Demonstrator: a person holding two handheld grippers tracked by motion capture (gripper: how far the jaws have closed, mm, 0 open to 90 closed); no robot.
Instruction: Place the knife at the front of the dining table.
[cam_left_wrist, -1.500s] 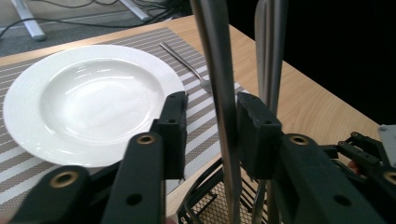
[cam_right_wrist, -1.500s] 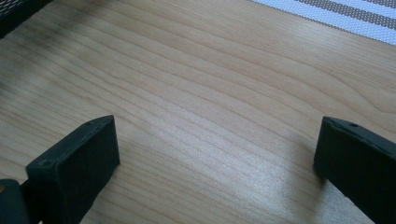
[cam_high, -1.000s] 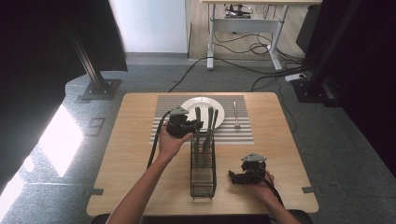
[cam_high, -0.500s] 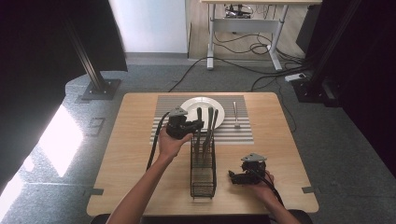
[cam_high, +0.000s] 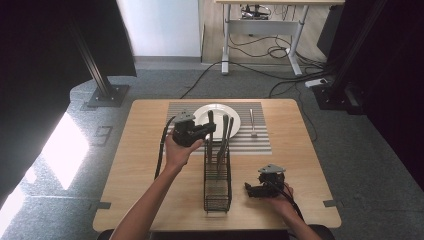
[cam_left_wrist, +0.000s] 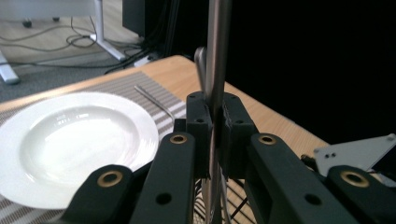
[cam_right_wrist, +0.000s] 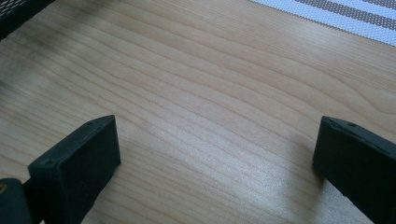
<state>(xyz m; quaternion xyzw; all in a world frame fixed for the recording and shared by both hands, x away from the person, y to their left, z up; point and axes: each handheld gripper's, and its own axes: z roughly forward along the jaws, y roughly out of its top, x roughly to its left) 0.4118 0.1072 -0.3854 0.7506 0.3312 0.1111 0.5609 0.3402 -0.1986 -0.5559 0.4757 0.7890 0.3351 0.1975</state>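
left tool (cam_high: 209, 131) barely moved since a sec ago, still pinching metal utensil handle (cam_left_wrist: 215, 70) upright over black wire rack (cam_high: 217, 175), plate (cam_high: 216, 119) at 12 o'clock; looks like pull-out just starting. right tool (cam_high: 249, 189) spread, resting on table (cam_high: 140, 165) at 3 o'clock of rack

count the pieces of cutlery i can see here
3, maybe more hidden in the rack: one utensil upright in the left claw, a second standing in the rack beside it, a third flat on the striped mat.

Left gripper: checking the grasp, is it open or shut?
Shut: the left gripper's fingers pinch an upright metal utensil handle.
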